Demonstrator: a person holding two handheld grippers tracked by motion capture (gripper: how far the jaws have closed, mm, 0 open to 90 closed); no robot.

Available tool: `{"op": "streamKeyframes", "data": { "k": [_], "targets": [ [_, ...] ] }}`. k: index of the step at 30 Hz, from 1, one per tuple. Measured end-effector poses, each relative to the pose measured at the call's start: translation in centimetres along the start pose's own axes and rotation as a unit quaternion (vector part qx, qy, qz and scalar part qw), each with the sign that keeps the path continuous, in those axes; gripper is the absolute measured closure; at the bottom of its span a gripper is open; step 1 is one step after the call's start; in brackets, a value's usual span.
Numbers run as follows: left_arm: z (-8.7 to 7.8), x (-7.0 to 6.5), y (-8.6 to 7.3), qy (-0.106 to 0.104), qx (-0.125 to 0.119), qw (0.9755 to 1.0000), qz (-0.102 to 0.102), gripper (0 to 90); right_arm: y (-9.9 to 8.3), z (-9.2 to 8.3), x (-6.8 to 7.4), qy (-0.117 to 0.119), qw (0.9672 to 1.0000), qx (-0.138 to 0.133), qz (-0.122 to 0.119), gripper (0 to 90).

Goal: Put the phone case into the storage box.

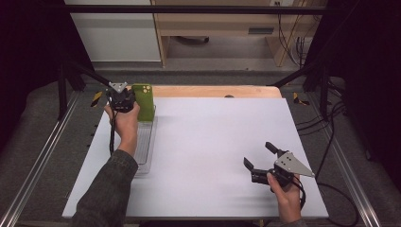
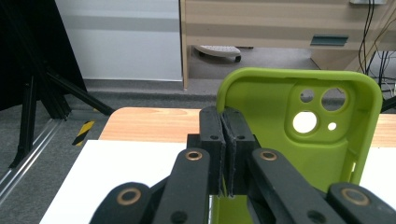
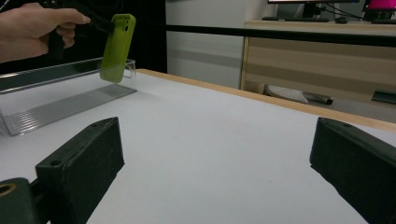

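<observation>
While left tongs [image 1: 128, 100] clamp green phone case [image 1: 144, 101] upright, camera cutouts topmost, right tongs [image 1: 259, 156] gape.

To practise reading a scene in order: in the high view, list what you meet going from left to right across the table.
Left gripper → green phone case pinched at its edge, above the far end of the clear tray → bare white table → right gripper, jaws apart.
</observation>
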State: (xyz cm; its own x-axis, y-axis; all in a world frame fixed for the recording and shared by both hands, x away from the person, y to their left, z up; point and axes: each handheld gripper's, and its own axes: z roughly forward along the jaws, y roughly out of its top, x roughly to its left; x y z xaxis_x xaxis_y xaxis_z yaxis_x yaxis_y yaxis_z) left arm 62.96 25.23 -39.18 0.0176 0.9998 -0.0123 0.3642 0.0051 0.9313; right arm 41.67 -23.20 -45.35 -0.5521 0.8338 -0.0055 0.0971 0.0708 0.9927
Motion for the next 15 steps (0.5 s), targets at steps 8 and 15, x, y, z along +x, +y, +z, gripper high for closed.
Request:
{"op": "streamKeyframes", "data": {
  "k": [8,15],
  "targets": [
    [-0.1,-0.1,-0.1,-0.011,-0.005,0.9998,-0.014,82.8,0.0,0.0,0.0,0.0,1.0,0.001,0.0,2.8],
    [-1.9,-0.7,0.1,-0.026,-0.035,0.999,-0.01,58.0,0.0,0.0,0.0,0.0,1.0,-0.002,0.002,2.8]
  ]
}}
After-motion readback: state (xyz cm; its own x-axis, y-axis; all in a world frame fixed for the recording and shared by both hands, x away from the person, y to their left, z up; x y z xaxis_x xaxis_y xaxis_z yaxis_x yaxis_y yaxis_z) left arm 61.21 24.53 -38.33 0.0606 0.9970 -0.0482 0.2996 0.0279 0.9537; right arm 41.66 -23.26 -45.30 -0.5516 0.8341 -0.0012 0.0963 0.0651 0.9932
